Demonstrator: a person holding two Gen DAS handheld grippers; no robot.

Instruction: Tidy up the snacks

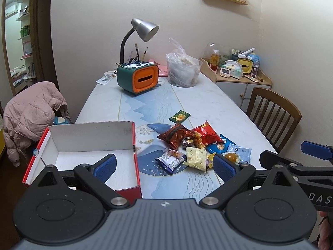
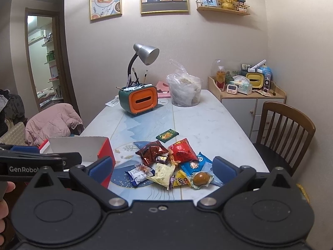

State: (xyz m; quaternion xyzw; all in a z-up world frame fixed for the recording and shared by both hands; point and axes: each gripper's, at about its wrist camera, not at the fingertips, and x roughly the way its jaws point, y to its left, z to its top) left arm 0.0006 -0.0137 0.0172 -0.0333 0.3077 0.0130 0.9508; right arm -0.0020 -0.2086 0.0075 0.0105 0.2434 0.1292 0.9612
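A heap of snack packets (image 1: 193,145) (image 2: 172,166) lies on the table's near half: red and dark-red bags, blue, yellow and white packs, and a wrapped brown egg (image 2: 200,178). A small green packet (image 1: 179,116) (image 2: 167,134) lies apart, just behind the heap. To the left stands an open red box (image 1: 83,137) (image 2: 104,152) with a white, empty inside. My left gripper (image 1: 164,166) is open, one finger over the box, the other by the heap. My right gripper (image 2: 161,167) is open too, hovering before the heap. Neither holds anything.
Farther back stand an orange-and-green organizer (image 1: 138,79) with a grey lamp (image 1: 145,29) and a clear tub of bagged food (image 1: 184,70). A wooden chair (image 2: 285,129) stands right of the table (image 1: 208,104), a pink jacket (image 1: 31,116) on a chair left. A cluttered cabinet (image 2: 247,98) fills the corner.
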